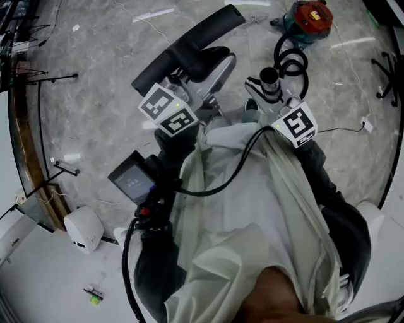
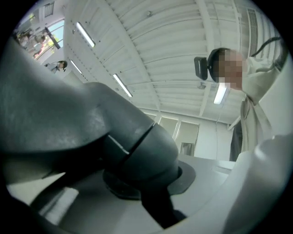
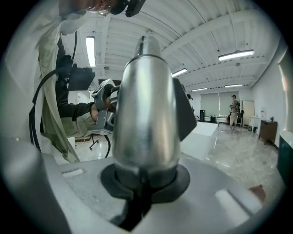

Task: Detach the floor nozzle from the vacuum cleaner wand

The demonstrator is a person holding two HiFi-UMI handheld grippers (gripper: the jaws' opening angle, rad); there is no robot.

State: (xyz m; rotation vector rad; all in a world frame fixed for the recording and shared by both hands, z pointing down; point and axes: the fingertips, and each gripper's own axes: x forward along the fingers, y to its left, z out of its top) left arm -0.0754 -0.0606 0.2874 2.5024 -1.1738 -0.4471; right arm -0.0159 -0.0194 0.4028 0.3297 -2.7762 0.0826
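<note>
Fingers of the left gripper [image 2: 146, 183] clamp the dark floor nozzle [image 1: 189, 47] by its neck, raised above the marble floor [image 1: 95, 113]. Just beside it, fingers of the right gripper [image 3: 145, 180] grip the silver wand [image 3: 146, 114] (black hose [image 1: 291, 63] coiled near the red vacuum cleaner [image 1: 312, 17]).

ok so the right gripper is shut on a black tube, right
Not black. The tube that the right gripper is shut on is shiny silver, as the right gripper view shows. The dark piece is the nozzle, and that sits in the left gripper.
</note>
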